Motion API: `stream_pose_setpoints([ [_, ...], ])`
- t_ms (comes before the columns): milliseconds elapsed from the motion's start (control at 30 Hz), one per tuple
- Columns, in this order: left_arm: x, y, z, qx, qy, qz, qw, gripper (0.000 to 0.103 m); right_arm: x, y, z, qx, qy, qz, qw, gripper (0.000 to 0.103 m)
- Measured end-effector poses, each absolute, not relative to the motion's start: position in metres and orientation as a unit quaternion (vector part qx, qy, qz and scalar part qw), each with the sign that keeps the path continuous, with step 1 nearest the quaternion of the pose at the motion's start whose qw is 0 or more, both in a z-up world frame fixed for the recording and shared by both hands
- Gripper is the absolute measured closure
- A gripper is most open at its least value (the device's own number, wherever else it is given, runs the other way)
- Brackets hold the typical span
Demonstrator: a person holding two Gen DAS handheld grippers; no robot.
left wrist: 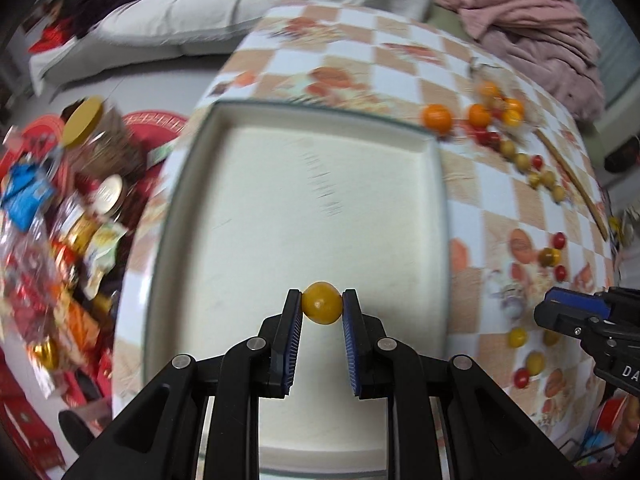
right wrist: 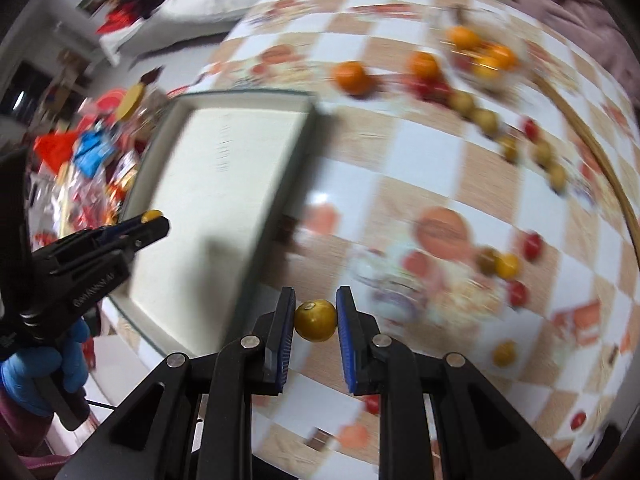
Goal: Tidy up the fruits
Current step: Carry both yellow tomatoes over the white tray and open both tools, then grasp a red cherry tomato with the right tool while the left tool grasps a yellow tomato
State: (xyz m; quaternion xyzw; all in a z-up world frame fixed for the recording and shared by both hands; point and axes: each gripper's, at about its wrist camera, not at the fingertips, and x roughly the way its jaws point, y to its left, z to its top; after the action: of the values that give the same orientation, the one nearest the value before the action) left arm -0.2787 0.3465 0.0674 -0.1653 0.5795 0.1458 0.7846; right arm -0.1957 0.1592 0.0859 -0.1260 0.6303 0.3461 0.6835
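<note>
My left gripper (left wrist: 321,304) is shut on a small yellow fruit (left wrist: 321,303) and holds it over the empty cream tray (left wrist: 288,208). It also shows in the right wrist view (right wrist: 150,222), above the tray (right wrist: 208,184). My right gripper (right wrist: 316,316) is shut on a yellow-brown fruit (right wrist: 315,320) above the tablecloth, just right of the tray's near edge. It shows in the left wrist view (left wrist: 560,314) at the right. Oranges (left wrist: 438,118), red and yellow tomatoes (left wrist: 550,256) and olive-coloured fruits (left wrist: 522,162) lie scattered on the checked cloth.
A checked tablecloth (left wrist: 472,184) covers the table. A thin wooden stick (left wrist: 576,180) lies near the far right edge. Jars and snack packets (left wrist: 72,200) crowd the floor at the left. A white sofa (left wrist: 240,4) and pink clothes (left wrist: 528,20) lie beyond the table.
</note>
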Motion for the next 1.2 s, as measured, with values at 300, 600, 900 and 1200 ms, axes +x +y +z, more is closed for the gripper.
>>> stream_pose_setpoints([
  [300, -0.313, 0.378, 0.046, -0.183, 0.591, 0.182, 0.764, 0.081, -0.217, 0.229, 0.071, -0.16, 0.63, 0.394, 0.65, 0.08],
  [600, -0.319, 0.373, 0.025, -0.16, 0.614, 0.19, 0.749, 0.081, -0.224, 0.273, 0.04, -0.201, 0.638, 0.402, 0.626, 0.079],
  [900, -0.328, 0.377, 0.025, -0.142, 0.611, 0.21, 0.75, 0.023, -0.212, 0.277, 0.032, -0.182, 0.651, 0.392, 0.623, 0.024],
  [1200, -0.319, 0.366, 0.04, -0.125, 0.616, 0.189, 0.754, 0.023, -0.183, 0.232, 0.068, -0.122, 0.629, 0.353, 0.682, 0.0],
])
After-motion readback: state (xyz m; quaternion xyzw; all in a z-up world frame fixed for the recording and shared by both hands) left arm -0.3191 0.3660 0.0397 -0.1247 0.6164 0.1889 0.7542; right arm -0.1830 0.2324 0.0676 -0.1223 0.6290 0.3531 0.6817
